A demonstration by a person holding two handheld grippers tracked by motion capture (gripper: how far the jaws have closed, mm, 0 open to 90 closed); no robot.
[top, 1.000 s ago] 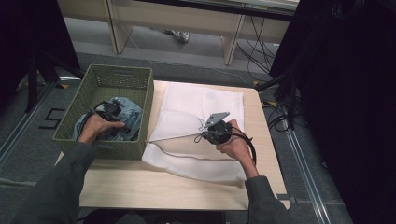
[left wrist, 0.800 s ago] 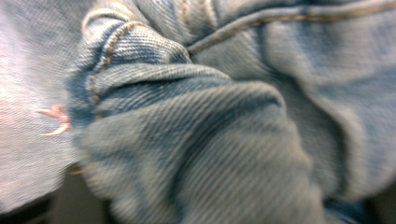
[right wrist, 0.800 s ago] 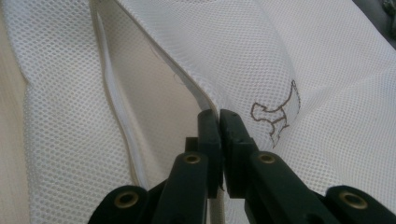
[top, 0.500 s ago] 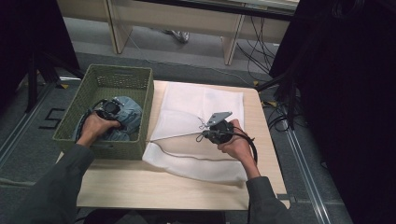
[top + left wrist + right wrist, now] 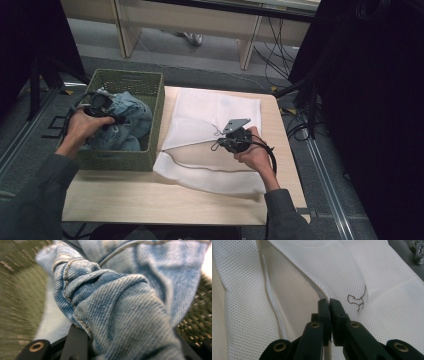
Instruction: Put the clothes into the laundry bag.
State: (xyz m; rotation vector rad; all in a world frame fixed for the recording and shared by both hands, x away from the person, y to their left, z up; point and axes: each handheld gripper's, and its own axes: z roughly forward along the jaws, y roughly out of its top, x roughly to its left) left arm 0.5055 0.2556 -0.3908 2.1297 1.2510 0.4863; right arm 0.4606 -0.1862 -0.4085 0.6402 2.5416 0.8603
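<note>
Denim jeans (image 5: 122,122), bunched and pale blue, sit partly lifted in the green basket (image 5: 150,122) at about nine o'clock on the bench (image 5: 150,200). The left gripper (image 5: 102,107) has just been closing its jaws and grasps a thick fold of them (seams show close up (image 5: 120,315)). At three o'clock, the right gripper (image 5: 231,139) keeps its jaws clenched on the hem of the white mesh bag (image 5: 210,107), lifting its mouth open toward the basket.

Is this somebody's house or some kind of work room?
Probably a work or lab room, not a house: bundles of cables run over a grey floor, and dark screens stand beside the wooden table.
</note>
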